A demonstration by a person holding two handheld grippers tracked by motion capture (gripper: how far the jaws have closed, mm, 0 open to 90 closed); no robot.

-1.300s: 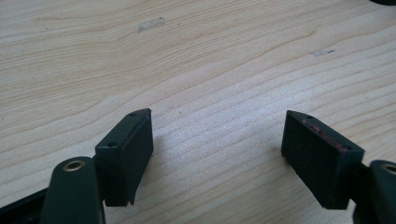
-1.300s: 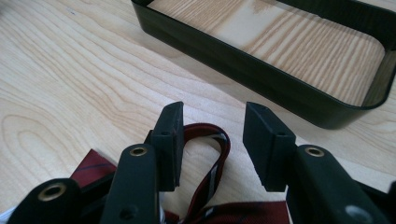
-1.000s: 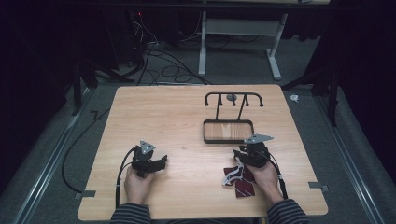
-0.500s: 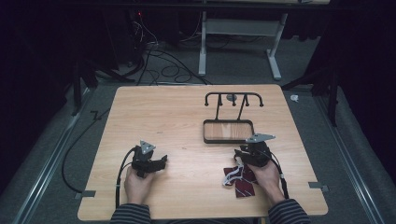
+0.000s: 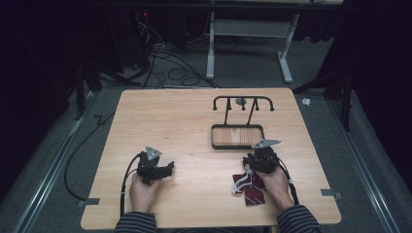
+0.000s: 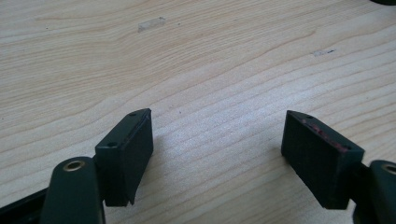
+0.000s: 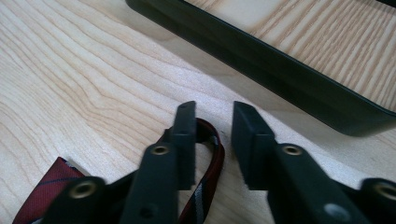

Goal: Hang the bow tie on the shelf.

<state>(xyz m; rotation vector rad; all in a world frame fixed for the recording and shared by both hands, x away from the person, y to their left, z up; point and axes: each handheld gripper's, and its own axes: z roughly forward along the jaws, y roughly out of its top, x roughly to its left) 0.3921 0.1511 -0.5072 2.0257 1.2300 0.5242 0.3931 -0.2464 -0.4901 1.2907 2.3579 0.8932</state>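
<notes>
The left tool point(image 5: 154, 170) rests near the desk's point(image 5: 184, 116) front edge, left of centre, in the person's left hand point(image 5: 142, 191). In the left gripper view its jaws stand wide apart over bare wood, with nothing between them.

Right of centre, close to the front edge, lies a dark red striped necktie point(image 5: 250, 188), bunched, with a loop of its narrow band point(image 7: 212, 163) curling up toward the right tool point(image 5: 260, 162). That tool sits directly over the tie's far end, just short of the black-framed stand point(image 5: 238, 138), whose base rail point(image 7: 280, 65) crosses the right gripper view close ahead of the jaws.

The relation that matters: the loop lies right at the right tool's tips, curving round the left jaw's pad and into the gap, while the tie's body trails back toward the person. The right hand point(image 5: 274, 182) is the nearer one; the left is well apart.

Against the earlier frames, both hands sit in much the same spots. The right tool's jaws have just been closing and now stand narrow, with the loop partly between them. They look not yet pressed on the fabric, so the tie seems unheld.
</notes>
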